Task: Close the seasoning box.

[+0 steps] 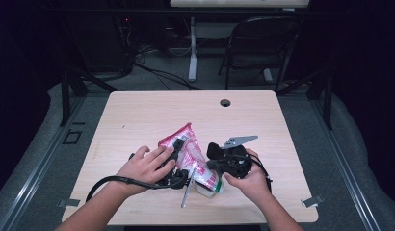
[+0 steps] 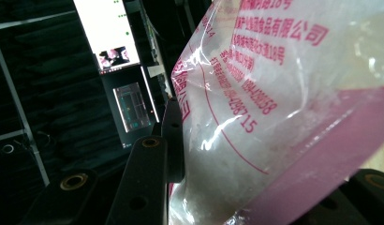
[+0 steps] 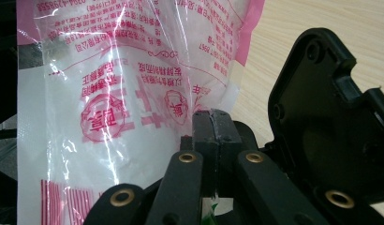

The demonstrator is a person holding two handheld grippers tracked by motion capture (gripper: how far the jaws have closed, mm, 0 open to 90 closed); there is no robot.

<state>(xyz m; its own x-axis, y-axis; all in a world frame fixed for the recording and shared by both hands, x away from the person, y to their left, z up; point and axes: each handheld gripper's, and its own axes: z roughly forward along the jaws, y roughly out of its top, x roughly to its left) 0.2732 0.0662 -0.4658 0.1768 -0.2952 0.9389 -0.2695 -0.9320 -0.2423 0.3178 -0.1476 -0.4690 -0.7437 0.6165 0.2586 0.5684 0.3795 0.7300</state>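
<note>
A clear plastic bag (image 1: 190, 153) with pink borders and red printed lettering holds white contents; it slants up off the desk (image 1: 138, 115) near the front edge's middle.

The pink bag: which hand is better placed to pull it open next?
Probably the right. The right tool has its jaws shut, seemingly pinching the pink bag at its lower edge, so it can pull. The left tool grips the bag's body and suits steadying it.
</note>
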